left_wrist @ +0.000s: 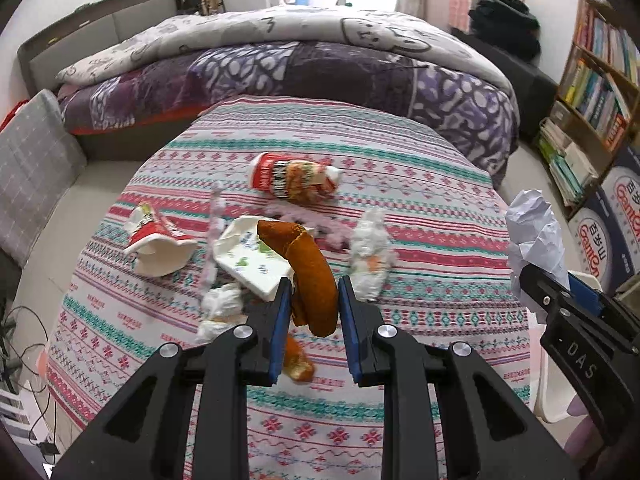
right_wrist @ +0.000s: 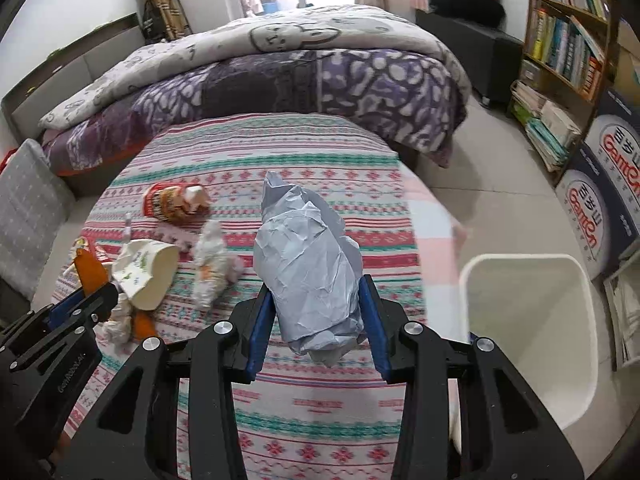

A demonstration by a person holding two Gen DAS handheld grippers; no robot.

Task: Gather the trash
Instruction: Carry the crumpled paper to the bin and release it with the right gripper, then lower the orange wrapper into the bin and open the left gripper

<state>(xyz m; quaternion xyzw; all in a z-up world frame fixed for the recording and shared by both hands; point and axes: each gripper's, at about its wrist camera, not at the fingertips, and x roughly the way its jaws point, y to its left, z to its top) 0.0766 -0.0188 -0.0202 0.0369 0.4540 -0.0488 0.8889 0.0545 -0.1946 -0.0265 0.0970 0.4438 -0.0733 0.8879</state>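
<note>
My left gripper (left_wrist: pixel 313 300) is shut on a curled orange peel (left_wrist: pixel 308 268), held above the patterned tablecloth (left_wrist: pixel 432 280); a second peel piece (left_wrist: pixel 298 362) lies below it. My right gripper (right_wrist: pixel 318 312) is shut on a crumpled pale paper ball (right_wrist: pixel 308 272), which also shows at the right edge of the left wrist view as the paper ball (left_wrist: pixel 536 236). On the table lie a red snack wrapper (left_wrist: pixel 294 178), a torn red-and-white cup (left_wrist: pixel 158 240), a crushed white paper cup (left_wrist: pixel 250 256) and wadded tissues (left_wrist: pixel 372 256). A white bin (right_wrist: pixel 532 320) stands on the floor to the right.
A bed with a purple quilt (left_wrist: pixel 280 68) lies behind the table. A bookshelf (right_wrist: pixel 568 40) and printed boxes (right_wrist: pixel 600 208) line the right wall. A grey cushion (left_wrist: pixel 32 172) sits at the left, with cables (left_wrist: pixel 24 344) on the floor below it.
</note>
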